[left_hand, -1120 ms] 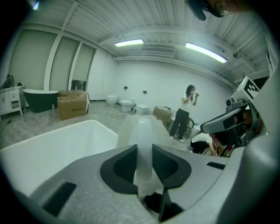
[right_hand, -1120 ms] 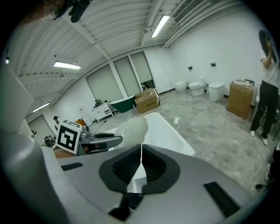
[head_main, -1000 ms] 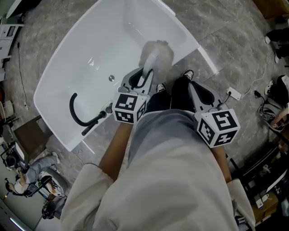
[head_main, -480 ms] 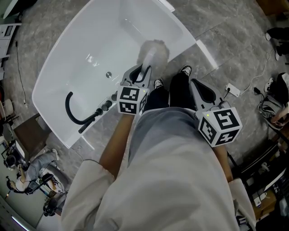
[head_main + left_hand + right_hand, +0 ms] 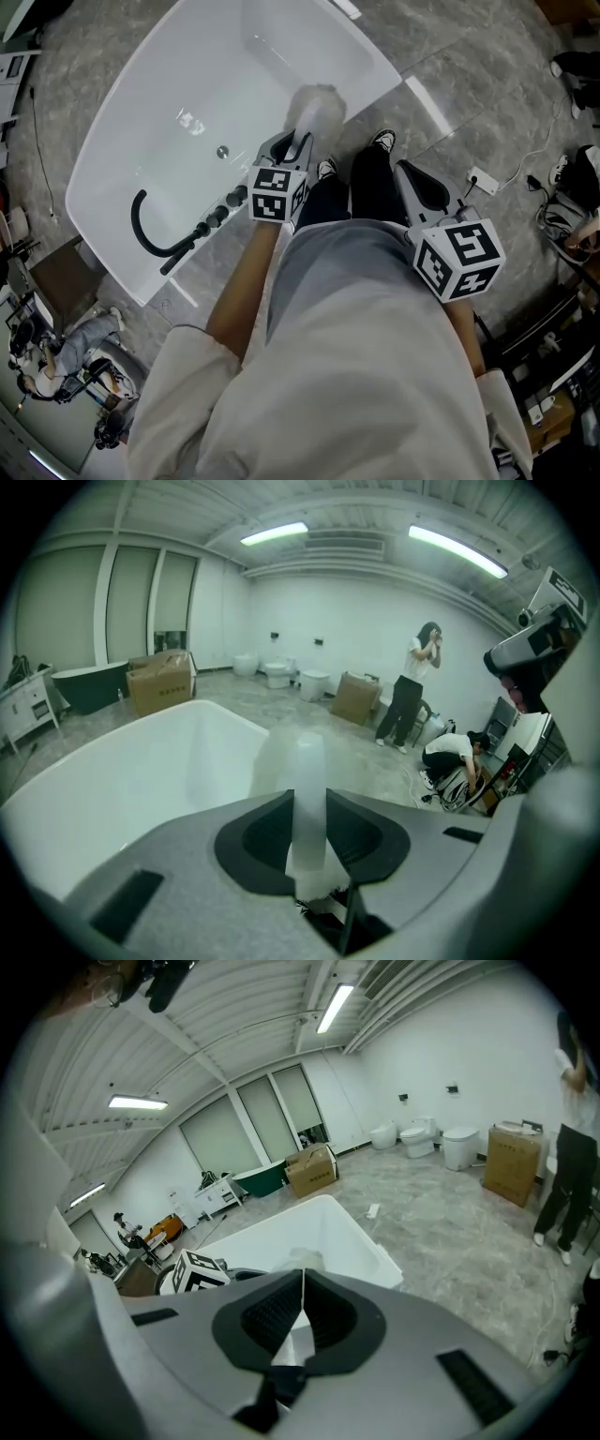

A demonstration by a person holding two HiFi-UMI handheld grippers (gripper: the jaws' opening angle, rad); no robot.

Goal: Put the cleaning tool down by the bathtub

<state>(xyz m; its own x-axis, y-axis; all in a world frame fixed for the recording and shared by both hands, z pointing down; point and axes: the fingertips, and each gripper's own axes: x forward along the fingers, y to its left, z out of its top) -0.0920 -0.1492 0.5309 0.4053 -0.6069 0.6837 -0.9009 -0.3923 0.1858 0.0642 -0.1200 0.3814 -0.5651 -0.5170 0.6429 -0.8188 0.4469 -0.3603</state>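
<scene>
White oval bathtub (image 5: 141, 122) standing on a grey marbled floor (image 5: 469, 84), seen from the head view.

- **At the bathtub's near left rim:** a black curved spout (image 5: 150, 234). A small round metal drain (image 5: 222, 151) sits in the basin beyond it.
- **At the bathtub's near rim, right of the spout:** the left claw (image 5: 296, 142) is about half closed and clamped on the cleaning tool (image 5: 317, 105), a white-handled brush with a pale fluffy head. The left gripper view shows the handle upright between the two pads, which press on it from both sides. The fluffy head lies over the bathtub's rim edge. Whether it touches the rim cannot be told.
- **Just outside the bathtub:** the person's black-and-white shoes (image 5: 384, 142) stand on the floor.
- **Right of the shoes, clear of the bathtub:** the right claw (image 5: 405, 173) is fully closed and holds nothing.
- **Farther right of the bathtub:** a white power strip (image 5: 484, 180) lies on the floor.
</scene>
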